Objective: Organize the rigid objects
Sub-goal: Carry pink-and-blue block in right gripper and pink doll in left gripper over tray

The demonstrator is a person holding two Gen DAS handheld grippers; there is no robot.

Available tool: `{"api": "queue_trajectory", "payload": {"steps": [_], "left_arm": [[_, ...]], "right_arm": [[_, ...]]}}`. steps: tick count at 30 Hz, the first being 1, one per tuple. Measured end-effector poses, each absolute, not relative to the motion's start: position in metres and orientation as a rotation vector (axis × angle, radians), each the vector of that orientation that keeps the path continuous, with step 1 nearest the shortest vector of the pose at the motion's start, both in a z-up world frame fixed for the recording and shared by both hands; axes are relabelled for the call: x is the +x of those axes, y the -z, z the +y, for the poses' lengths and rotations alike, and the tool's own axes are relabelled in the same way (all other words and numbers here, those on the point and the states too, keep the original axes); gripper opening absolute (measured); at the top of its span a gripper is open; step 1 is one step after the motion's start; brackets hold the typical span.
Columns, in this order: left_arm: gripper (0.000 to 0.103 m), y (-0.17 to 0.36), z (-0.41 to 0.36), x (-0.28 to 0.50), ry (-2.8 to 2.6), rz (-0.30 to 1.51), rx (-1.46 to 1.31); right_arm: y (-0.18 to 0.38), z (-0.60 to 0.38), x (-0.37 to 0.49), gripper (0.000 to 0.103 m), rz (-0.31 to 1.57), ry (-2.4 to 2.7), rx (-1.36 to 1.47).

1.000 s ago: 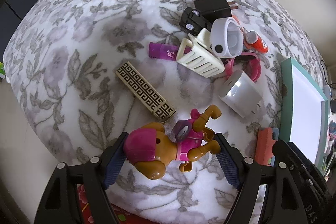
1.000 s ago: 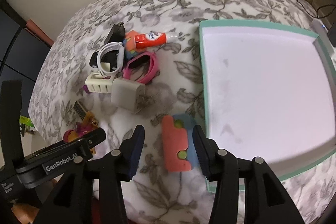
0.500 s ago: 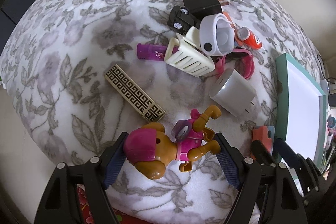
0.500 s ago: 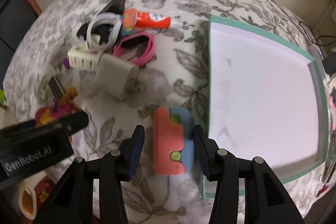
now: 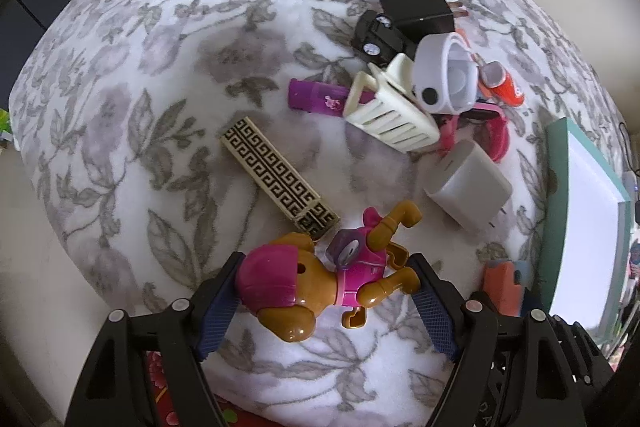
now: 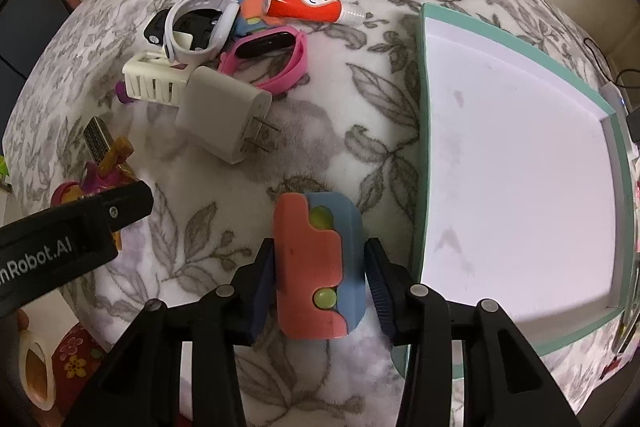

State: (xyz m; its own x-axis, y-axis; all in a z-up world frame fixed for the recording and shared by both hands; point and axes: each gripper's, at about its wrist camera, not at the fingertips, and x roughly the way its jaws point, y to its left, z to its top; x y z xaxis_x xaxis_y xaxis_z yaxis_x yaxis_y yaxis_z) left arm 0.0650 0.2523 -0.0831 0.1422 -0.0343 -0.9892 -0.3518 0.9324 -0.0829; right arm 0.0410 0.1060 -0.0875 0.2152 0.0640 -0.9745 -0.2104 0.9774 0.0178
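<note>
While both tongs straddle their targets on the flower-patterned blanket, nothing has yet reached the tray. Farthest from the tray, the left tongs stand spread around a toy dog, its head touching one pad, the other pad just clear of its paw. Nearer the tray, the right tongs bracket a red-and-blue block, pads close against its sides; whether they pinch it cannot be told. The dog's rounded head and jutting legs could twist it out of a squeeze. The soft blanket may snag a fingertip, and the block, beside the tray's wall, could catch the rim.
</note>
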Motion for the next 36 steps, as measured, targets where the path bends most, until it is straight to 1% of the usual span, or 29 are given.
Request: {"api": "queue_trajectory", "payload": {"steps": [7, 11, 14, 19, 28, 32, 36], "left_arm": [[0.082, 0.087, 0.262, 0.059, -0.287, 1.420, -0.321], [0.082, 0.084, 0.262, 0.052, -0.300, 1.408, -0.329], [0.082, 0.079, 0.259, 0.046, -0.308, 1.391, -0.325], [0.082, 0.068, 0.249, 0.039, -0.305, 1.346, -0.332], [0.082, 0.038, 0.253, 0.025, -0.293, 1.240, -0.383], [0.082, 0.022, 0.242, 0.039, -0.269, 1.207, -0.387], [0.082, 0.014, 0.217, 0.059, -0.207, 1.197, -0.367]], "right_arm": [[0.087, 0.104, 0.033, 0.045, 1.305, -0.177, -0.128], [0.085, 0.106, 0.012, 0.044, 1.283, -0.212, -0.126], [0.082, 0.097, 0.006, 0.044, 1.287, -0.242, -0.063], [0.073, 0.068, 0.004, 0.044, 1.290, -0.302, 0.121], [0.033, 0.013, 0.009, 0.044, 1.189, -0.354, 0.379], [0.019, -0.001, 0.024, 0.044, 1.135, -0.272, 0.387], [0.012, -0.031, 0.034, 0.044, 1.120, -0.166, 0.397]]}}
